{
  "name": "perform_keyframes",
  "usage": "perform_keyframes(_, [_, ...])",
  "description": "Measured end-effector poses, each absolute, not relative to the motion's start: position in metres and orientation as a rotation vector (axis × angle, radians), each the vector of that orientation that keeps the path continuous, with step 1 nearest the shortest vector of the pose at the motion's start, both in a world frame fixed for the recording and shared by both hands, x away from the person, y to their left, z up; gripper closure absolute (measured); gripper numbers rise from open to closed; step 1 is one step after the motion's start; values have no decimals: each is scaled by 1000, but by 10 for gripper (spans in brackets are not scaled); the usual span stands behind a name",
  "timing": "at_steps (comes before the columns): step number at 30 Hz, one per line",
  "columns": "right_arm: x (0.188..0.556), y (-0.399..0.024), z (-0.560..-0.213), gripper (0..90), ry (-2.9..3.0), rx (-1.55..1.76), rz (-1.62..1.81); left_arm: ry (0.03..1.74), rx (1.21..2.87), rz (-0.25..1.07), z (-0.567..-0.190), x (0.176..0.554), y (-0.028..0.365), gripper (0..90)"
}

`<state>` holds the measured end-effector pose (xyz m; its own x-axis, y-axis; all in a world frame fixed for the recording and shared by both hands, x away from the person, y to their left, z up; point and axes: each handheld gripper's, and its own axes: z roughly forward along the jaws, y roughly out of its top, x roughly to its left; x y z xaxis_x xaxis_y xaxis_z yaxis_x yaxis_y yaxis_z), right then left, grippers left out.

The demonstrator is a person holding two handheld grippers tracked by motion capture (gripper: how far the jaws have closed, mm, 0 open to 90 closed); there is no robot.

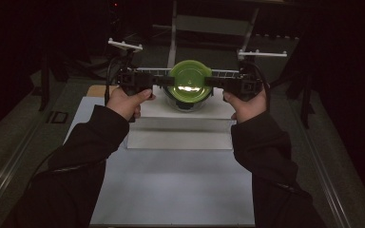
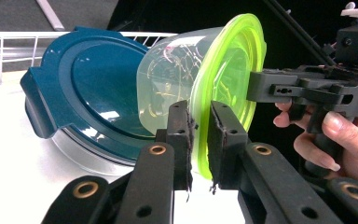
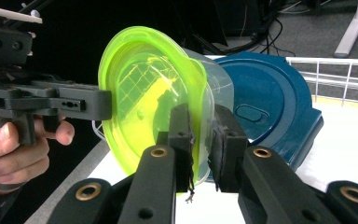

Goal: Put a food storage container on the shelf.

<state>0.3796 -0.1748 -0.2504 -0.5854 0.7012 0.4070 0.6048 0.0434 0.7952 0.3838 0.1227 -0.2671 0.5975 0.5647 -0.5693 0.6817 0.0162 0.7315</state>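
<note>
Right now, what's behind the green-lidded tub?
A blue lid on a clear container, with a white wire rack beyond it. The tub covers part of the blue lid; that container's contents can't be seen.

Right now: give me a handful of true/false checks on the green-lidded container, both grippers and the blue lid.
1. Both grippers clamp the rim of the green lid. True: the left gripper and the right gripper each pinch its edge from opposite sides.
2. The clear container has its green lid off. False: the lid sits on it.
3. The blue lid is held between the left gripper's jaws. False: it sits behind the container, outside them.
4. A white wire rail runs behind the container. True.
5. The container stands flat on the white table. False: it is held up between the grippers.
</note>
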Motion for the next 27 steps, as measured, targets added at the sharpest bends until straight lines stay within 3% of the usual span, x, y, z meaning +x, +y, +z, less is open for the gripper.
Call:
perform_keyframes(12, [393, -169, -248, 721, 2150, 1482, 1580, 1097, 1594, -126, -272, 396, 121, 751])
perform_keyframes(27, [404, -167, -247, 618, 2104, 1547, 1535, 1126, 1559, -91, -271, 411, 116, 600])
